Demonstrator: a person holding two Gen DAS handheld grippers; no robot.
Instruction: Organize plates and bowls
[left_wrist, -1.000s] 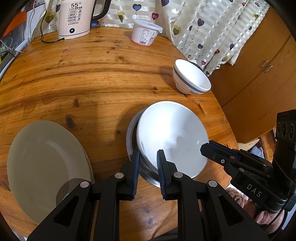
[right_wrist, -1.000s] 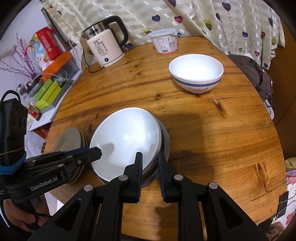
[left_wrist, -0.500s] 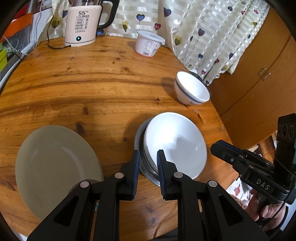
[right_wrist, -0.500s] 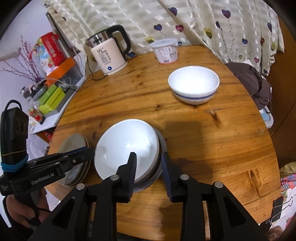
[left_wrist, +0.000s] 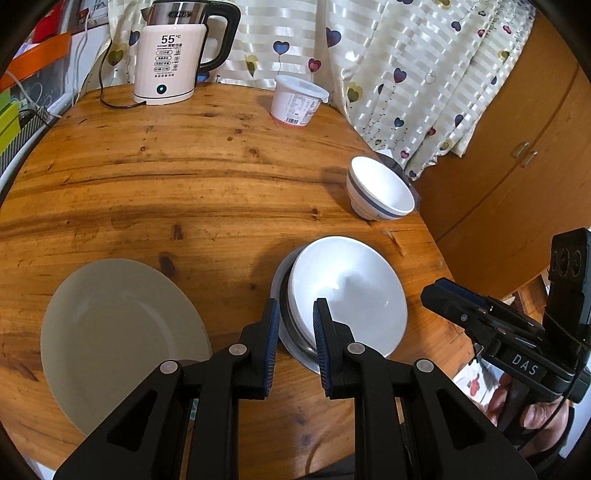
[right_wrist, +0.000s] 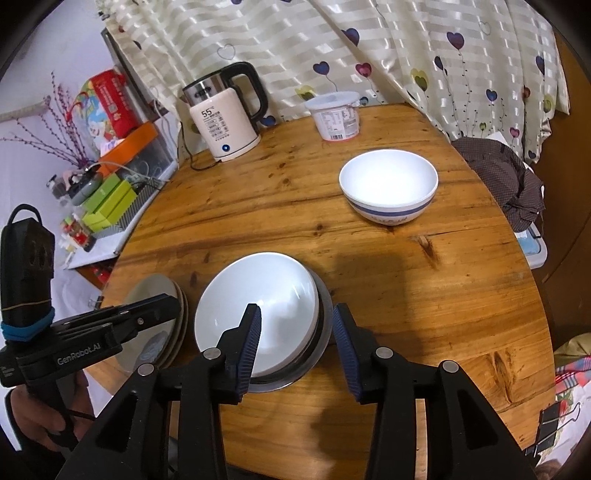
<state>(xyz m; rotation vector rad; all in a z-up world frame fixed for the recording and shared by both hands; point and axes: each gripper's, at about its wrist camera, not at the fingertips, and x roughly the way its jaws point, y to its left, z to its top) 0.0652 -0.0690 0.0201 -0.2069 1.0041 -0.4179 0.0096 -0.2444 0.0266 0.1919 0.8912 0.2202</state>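
A white bowl (left_wrist: 347, 295) sits nested in a steel bowl (left_wrist: 295, 343) near the table's front edge; it also shows in the right wrist view (right_wrist: 258, 310). A stack of pale plates (left_wrist: 118, 336) lies to its left, also seen in the right wrist view (right_wrist: 155, 325). A blue-banded white bowl (right_wrist: 388, 192) stands apart at the far right, also in the left wrist view (left_wrist: 380, 192). My left gripper (left_wrist: 294, 325) is open with a narrow gap, empty, above the stack's near rim. My right gripper (right_wrist: 297, 332) is open wide, empty, above the nested bowls.
An electric kettle (left_wrist: 173, 55) with its cord and a white lidded tub (left_wrist: 297, 99) stand at the table's back by the curtain. A wooden cabinet (left_wrist: 517, 147) is to the right. Shelves with boxes (right_wrist: 110, 192) are on the left. Dark cloth (right_wrist: 509, 184) hangs off the table's right.
Both grippers have let go of the nested bowls and drawn back and up. The right jaws opened wide; the left jaws opened a little.
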